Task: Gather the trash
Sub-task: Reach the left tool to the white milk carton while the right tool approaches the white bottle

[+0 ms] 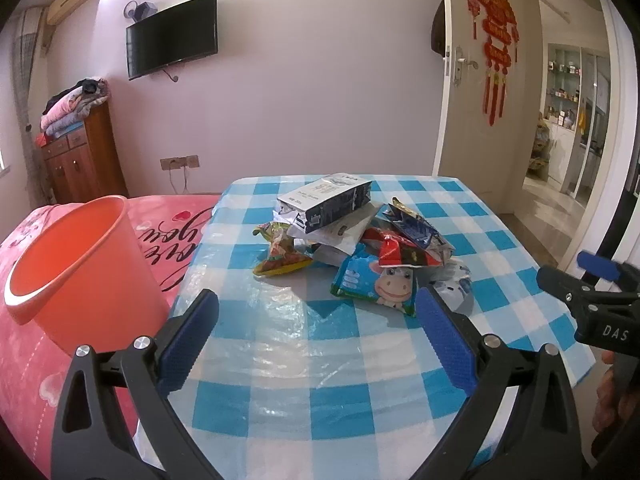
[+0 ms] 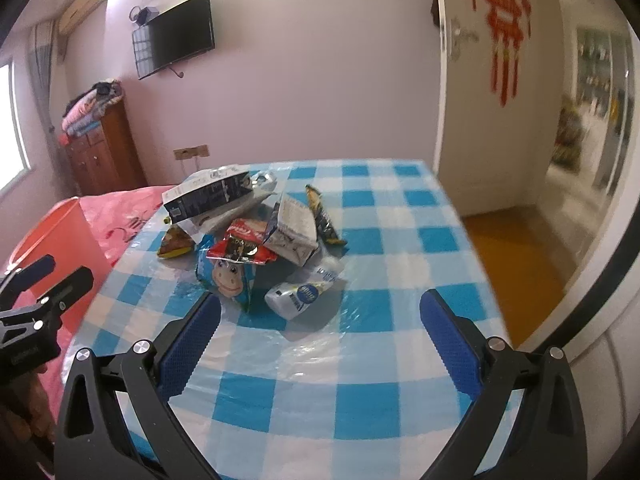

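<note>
Crumpled wrappers (image 1: 360,240) heaped on checked tablecloth (image 1: 320,360)

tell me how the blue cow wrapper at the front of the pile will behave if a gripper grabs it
The cow wrapper looks like a flattened, empty film pouch, so probably very light and floppy, sagging from a pinch. Its glossy surface may slip. The red wrapper overlaps its top, so that could drag along.

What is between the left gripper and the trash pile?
Only bare checked cloth with its clear plastic cover lies between the left gripper and the trash pile, as the left wrist view shows.
</note>
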Motion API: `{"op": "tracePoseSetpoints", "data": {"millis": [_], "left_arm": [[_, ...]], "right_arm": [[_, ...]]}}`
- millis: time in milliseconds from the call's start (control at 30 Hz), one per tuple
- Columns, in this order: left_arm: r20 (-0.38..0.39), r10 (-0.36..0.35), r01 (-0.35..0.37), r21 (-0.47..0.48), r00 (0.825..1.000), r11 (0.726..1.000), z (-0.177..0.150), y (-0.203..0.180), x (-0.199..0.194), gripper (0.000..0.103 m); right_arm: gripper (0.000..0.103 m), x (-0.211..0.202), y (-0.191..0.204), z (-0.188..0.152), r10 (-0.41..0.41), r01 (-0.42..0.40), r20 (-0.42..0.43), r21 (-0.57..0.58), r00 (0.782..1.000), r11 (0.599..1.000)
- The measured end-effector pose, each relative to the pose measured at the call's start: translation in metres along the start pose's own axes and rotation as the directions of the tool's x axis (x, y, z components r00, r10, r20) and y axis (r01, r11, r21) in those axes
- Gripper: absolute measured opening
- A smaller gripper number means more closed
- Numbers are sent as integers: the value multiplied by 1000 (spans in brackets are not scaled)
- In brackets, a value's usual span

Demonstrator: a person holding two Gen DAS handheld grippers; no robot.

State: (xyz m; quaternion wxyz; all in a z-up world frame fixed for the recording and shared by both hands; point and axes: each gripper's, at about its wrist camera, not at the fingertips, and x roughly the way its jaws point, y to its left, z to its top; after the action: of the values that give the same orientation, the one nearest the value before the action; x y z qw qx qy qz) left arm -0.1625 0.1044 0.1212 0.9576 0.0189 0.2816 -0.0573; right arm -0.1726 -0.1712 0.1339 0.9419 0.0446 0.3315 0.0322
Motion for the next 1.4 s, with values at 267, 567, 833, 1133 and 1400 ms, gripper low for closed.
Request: {"op": "tracePoseSetpoints", "data": {"millis": [267, 567, 833, 1133, 1400], "left_arm": [[-12, -98, 99, 90, 995, 991, 35, 5, 34, 99], [-88, -143, 159, 229, 986, 960, 86, 4, 103, 99], [-192, -187, 235, 267, 963, 935, 113, -4, 161, 99], [-296, -158, 248, 295, 942, 923, 118, -10, 210, 97], [-348, -157, 247, 229, 924, 942, 117, -7, 231, 71]], "right_arm": [[99, 46, -27, -1, 161, -147, -95, 135, 982, 980], [88, 84, -34, -1, 277, -241, -151, 221, 949, 945], [76, 112, -43, -3, 307, -239, -213, 293, 928, 926], [71, 133, -46, -3, 340, -250, -239, 340, 909, 907], [66, 150, -45, 5, 324, -223, -258, 351, 910, 909]]}}
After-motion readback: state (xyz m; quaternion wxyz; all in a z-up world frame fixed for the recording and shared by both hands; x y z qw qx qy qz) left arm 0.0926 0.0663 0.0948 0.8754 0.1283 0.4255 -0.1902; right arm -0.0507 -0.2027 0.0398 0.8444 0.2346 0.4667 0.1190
